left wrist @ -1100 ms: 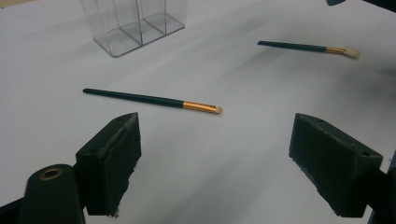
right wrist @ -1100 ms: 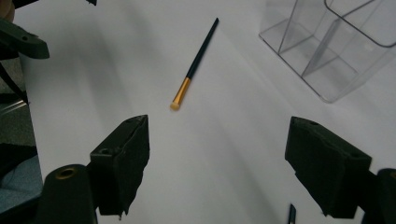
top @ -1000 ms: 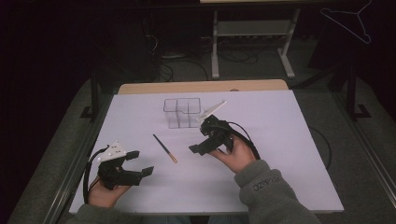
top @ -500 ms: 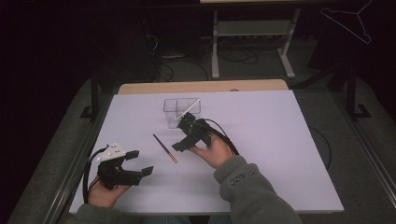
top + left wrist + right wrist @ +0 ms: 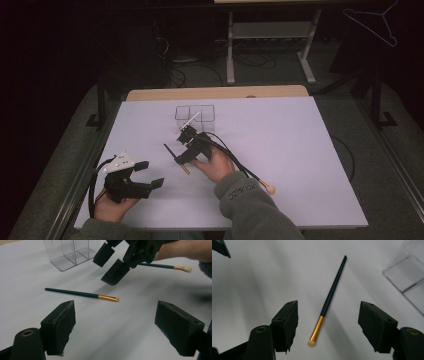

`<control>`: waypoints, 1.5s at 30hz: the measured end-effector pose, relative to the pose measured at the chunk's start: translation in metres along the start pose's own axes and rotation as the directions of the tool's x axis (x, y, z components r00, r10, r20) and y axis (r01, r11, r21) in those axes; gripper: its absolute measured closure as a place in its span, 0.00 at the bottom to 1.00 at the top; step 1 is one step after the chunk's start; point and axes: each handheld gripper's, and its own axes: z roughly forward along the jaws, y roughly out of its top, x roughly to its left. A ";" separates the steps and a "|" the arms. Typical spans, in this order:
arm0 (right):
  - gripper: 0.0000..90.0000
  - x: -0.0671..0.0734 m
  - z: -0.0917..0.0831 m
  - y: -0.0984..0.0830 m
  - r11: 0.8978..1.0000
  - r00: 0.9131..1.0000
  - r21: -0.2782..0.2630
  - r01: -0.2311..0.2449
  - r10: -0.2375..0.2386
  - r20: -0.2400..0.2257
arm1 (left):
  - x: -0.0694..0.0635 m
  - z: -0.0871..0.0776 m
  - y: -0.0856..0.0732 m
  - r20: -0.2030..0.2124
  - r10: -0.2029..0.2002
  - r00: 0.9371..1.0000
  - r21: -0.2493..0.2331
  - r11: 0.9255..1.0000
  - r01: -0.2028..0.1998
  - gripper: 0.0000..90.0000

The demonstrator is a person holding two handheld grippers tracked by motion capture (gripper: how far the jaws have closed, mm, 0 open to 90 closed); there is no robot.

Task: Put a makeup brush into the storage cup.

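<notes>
A dark-handled makeup brush (image 5: 176, 158) (image 5: 329, 297) with a gold ferrule lies flat on the white table sheet (image 5: 300, 150). My right gripper (image 5: 181, 148) (image 5: 329, 312) hangs just above it, open; its jaws have just been closing and stand either side of the ferrule without touching it. In the left gripper view the brush (image 5: 82, 294) lies ahead, under the right gripper (image 5: 112, 267). My left gripper (image 5: 150, 174) (image 5: 125, 327) rests open and empty at the front left. A second brush (image 5: 262, 185) (image 5: 162, 265) lies by the right sleeve.
A clear plastic organizer (image 5: 196, 113) (image 5: 67, 252) (image 5: 409, 275) with several compartments stands behind the right gripper at the table's middle back. A wooden edge (image 5: 215, 93) borders the far side. Cables trail from both grippers over the sheet.
The right hand has moved left and down from beside the organizer to over the brush, and its jaws have narrowed. The left hand has stayed put.
</notes>
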 end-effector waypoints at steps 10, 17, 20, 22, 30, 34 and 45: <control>0.42 0.004 0.019 -0.001 1.000 1.000 0.012 -0.008 0.008 0.008 | 0.000 0.000 0.000 0.002 -0.003 1.000 0.000 1.000 0.003 0.18; 0.53 0.009 0.034 -0.004 0.999 0.999 0.037 -0.002 0.001 0.035 | 0.000 -0.001 0.000 0.000 -0.008 1.000 0.004 1.000 0.008 0.18; 0.58 0.010 0.036 -0.005 0.999 0.999 0.046 0.003 -0.005 0.043 | 0.000 -0.001 0.000 0.001 -0.010 1.000 0.011 1.000 0.010 0.18; 0.60 0.011 0.037 -0.005 0.999 0.998 0.044 0.013 -0.016 0.053 | 0.000 -0.001 0.000 0.001 -0.009 1.000 0.009 1.000 0.009 0.18; 0.65 0.015 0.041 -0.006 0.999 0.998 0.051 0.015 -0.019 0.063 | 0.000 0.000 0.000 0.002 -0.009 1.000 0.003 1.000 0.009 0.18; 0.66 0.015 0.043 -0.008 0.999 0.997 0.047 0.019 -0.023 0.070 | 0.000 0.000 0.000 0.002 -0.011 1.000 0.000 1.000 0.011 0.18; 0.82 0.021 0.044 -0.009 0.997 0.990 0.059 0.047 -0.054 0.131 | 0.000 0.000 0.000 0.002 -0.013 1.000 -0.002 1.000 0.013 0.18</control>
